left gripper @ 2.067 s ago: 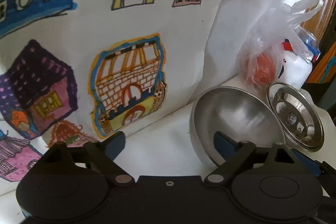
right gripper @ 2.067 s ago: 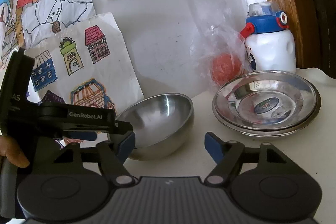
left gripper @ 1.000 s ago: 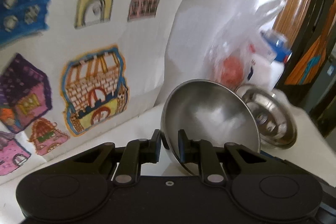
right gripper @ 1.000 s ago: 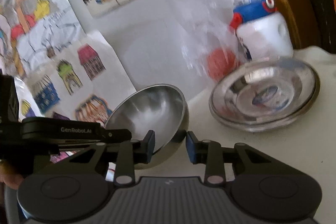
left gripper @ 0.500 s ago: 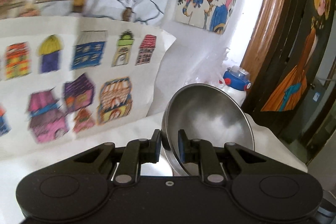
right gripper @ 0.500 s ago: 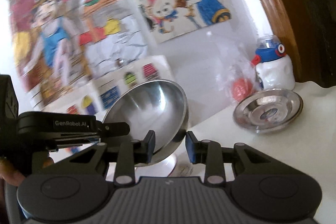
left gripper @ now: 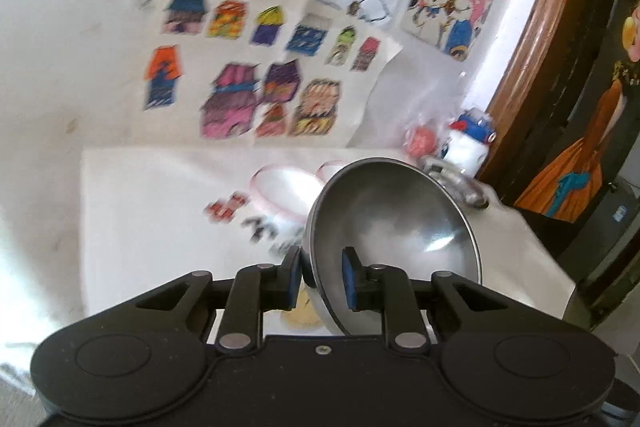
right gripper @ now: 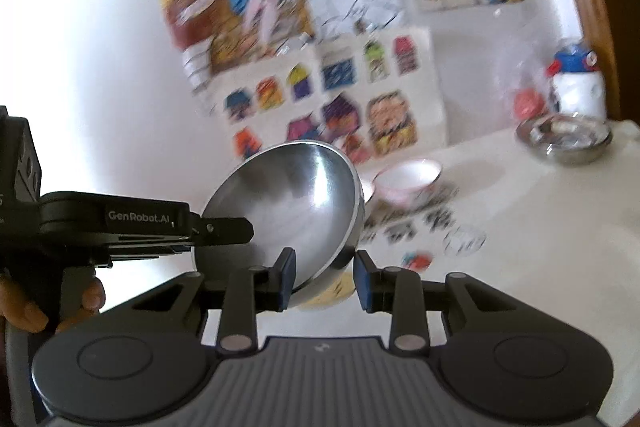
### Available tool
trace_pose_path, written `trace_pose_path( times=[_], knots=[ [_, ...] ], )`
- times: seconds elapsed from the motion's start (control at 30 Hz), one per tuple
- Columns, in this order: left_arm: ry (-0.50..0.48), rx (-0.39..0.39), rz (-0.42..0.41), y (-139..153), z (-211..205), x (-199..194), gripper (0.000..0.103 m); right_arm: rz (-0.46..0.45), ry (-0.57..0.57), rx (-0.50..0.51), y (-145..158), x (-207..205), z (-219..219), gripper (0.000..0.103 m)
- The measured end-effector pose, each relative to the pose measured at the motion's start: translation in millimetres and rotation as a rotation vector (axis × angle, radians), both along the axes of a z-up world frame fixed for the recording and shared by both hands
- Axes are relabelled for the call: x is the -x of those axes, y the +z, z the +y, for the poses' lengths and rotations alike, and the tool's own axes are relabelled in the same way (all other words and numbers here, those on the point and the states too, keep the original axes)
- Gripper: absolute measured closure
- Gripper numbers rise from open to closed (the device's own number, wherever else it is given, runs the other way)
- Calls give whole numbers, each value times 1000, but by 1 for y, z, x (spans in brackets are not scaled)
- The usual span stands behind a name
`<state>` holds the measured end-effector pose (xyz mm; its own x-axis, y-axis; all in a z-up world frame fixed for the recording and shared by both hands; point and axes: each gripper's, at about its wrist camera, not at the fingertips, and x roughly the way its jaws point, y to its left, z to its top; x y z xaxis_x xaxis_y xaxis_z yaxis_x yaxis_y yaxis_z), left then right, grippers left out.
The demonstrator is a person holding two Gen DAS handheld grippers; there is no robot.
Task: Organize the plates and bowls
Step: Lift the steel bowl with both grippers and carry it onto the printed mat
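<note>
While lifted and tilted at frame centre, steel bowl is clamped at its rim by left gripper; right gripper is also closed on the rim. Judged light, rigid, slippery; rim grip is advised.

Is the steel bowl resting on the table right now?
No: the steel bowl is tilted in the air, its rim clamped by both the left gripper and the right gripper, above the table.

Family home, children's coloured drawings taped on wall, kid's bottle
</note>
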<state>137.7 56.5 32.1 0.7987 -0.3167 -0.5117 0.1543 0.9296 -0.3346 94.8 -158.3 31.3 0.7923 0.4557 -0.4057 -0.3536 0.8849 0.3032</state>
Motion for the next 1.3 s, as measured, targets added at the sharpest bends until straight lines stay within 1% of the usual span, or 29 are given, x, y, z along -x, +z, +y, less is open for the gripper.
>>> trace_pose_path(
  times=[0.1, 0.23, 0.37, 0.6, 1.07, 1.17, 1.3],
  knots=[
    [37, 14, 11, -11, 10, 26, 79, 39, 35, 15, -8, 11, 9, 68],
    [58, -4, 38, -20, 11, 46, 79, 98, 64, 27, -13, 21, 13, 68],
    [54, -11, 63, -25, 10, 58, 78, 110, 70, 42, -11, 30, 11, 68],
    [63, 24, 111, -36, 11, 55, 78, 123, 68, 48, -12, 30, 9, 67],
    [68, 32, 162, -56, 7, 41, 78, 144, 50, 24, -22, 16, 6, 67],
    [69, 32, 166, -59, 5, 38, 78, 151, 43, 11, -27, 12, 4, 67],
    [66, 13, 142, -60, 1, 37, 78, 155, 34, 3, -29, 10, 1, 67]
  ],
)
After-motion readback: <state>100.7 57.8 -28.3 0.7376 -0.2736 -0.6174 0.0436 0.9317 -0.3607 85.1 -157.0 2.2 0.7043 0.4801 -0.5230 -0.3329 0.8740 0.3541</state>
